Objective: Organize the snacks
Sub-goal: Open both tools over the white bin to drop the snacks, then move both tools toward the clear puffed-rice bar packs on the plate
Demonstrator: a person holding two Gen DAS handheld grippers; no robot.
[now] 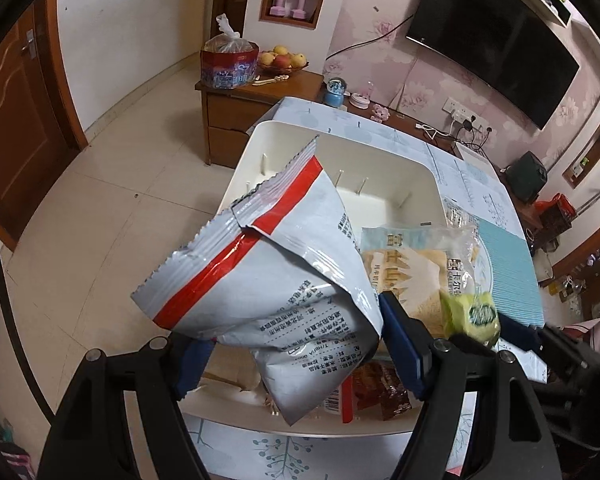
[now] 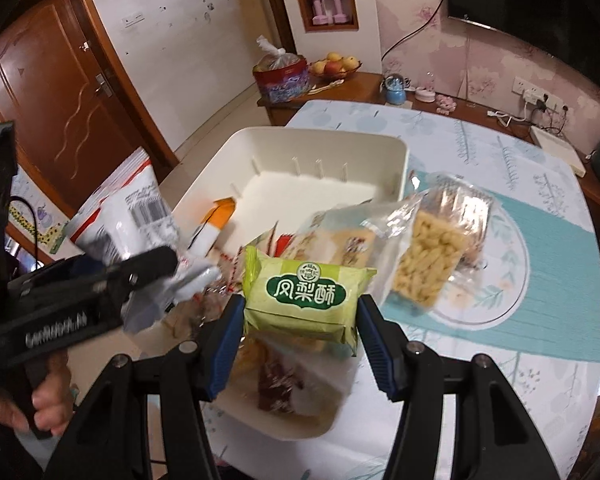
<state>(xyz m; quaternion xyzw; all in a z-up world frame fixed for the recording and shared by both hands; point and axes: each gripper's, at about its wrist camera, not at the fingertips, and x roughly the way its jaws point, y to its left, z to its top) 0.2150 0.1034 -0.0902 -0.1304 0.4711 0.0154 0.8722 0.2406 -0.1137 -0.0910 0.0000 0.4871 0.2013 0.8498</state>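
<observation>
Holding two packets above the white bin [image 2: 400,160], both tools are loaded. The left tool [image 1: 296,360] is clenched on the lower end of a grey bag [image 1: 260,272]; the right tool [image 2: 300,320] is clamped across the short sides of a green cake [image 2: 306,294].

Position: the bin sits on the worktop [image 2: 480,152] near its left edge, and both packets hang over the bin's near half, which already holds other snacks. The far half is bare.

Risks:
- The bag is pinched only at one crumpled end. Judged from the grip, the free upper part could swing or the foil could slide out of the tool during a fast move.
- The bag overhangs the bin's left wall. A release here may drop it on the floor.
- The two tools are close together. The right wrist view shows the left one just beside the cake, so a collision is possible if both descend together.
- A clear packet [image 2: 428,256] leans on the bin's right rim and may tip out if bumped.

Orientation: the bag's long axis runs from the tool toward the far left, with the crimped seal farthest from the tool. The cake's long axis lies crosswise between the fingers, label up.
</observation>
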